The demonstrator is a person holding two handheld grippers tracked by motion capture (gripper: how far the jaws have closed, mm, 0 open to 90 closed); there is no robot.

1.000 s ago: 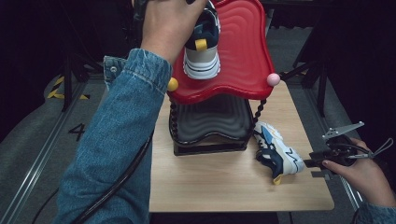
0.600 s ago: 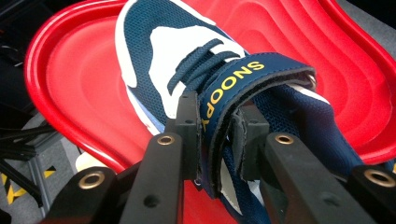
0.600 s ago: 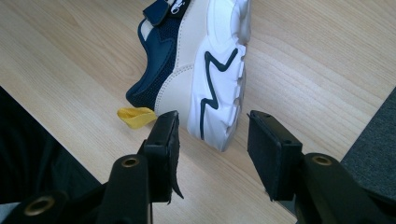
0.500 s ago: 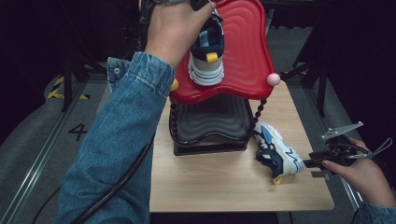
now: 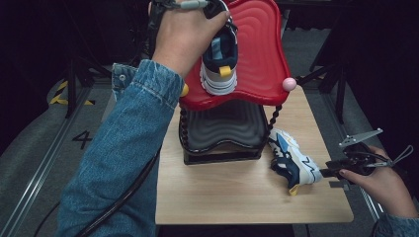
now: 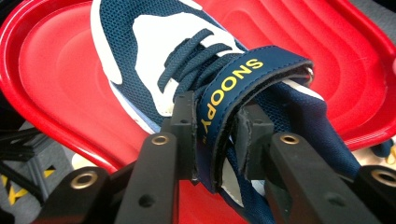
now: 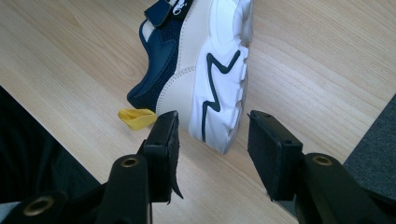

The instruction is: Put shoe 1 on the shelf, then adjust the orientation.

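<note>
On the red tray (image 5: 257,59) atop the rack, one sneaker (image 6: 187,79) rests with its strap between the left claw (image 6: 217,135) jaws, which have just been opening; no pad presses it. The right claw (image 7: 212,154) gapes around the heel of the other sneaker (image 7: 205,70), lying on the tabletop (image 5: 237,197), without touching.

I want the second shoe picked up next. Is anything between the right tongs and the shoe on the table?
Nothing visible. The right tongs stand open at the heel of the shoe, with bare table around it.
</note>
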